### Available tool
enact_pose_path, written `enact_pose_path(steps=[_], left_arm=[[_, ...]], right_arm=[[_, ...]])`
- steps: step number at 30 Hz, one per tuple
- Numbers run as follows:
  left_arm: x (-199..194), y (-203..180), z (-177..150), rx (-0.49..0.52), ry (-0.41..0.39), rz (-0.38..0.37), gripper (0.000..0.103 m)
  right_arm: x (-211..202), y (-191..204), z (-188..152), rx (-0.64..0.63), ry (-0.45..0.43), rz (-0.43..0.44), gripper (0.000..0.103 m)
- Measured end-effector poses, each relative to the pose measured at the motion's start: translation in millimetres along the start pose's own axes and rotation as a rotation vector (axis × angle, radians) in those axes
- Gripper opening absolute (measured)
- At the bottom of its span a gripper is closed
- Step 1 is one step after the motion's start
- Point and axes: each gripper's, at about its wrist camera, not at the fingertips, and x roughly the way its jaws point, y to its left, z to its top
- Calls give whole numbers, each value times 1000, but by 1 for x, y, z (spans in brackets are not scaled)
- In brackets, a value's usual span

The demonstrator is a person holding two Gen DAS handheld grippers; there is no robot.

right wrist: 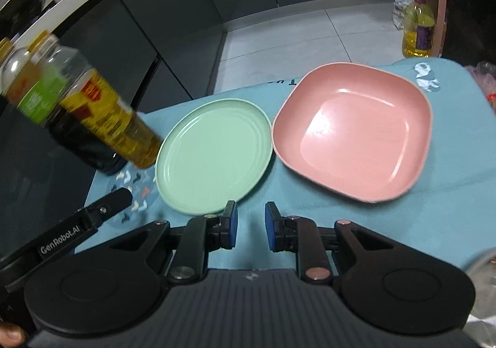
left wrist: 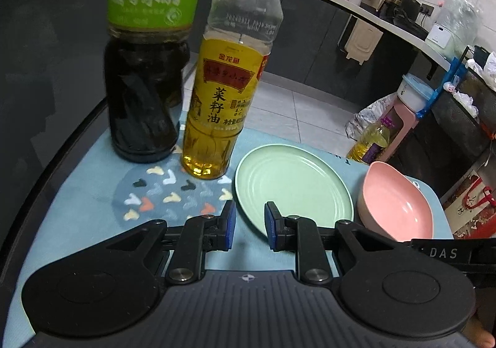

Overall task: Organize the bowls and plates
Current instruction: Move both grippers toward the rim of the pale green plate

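Okay, both my grippers (left wrist: 250, 225) (right wrist: 250, 225) hang nearly closed, empty; green plate (right wrist: 214, 155) just ahead, pink bowl (right wrist: 353, 134) beside it to the right — I'd widen the jaws and catch the plate's rim squarely

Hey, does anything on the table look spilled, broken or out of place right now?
Nothing spilled or broken. The green plate and pink bowl sit upright, empty and side by side on the blue mat. The only misfits are the vinegar bottle and oil bottle, standing on the mat beside the plate.
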Motion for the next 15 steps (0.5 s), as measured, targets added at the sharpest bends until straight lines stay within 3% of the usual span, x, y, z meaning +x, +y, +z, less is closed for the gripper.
enact_pose_path(steps=[9, 15], left_arm=[[34, 4, 4, -16, 43, 3, 19], [48, 7, 4, -32, 72, 7, 19]], right_arm=[[19, -7, 10, 72, -8, 15, 15], [29, -10, 12, 80, 2, 3, 21]])
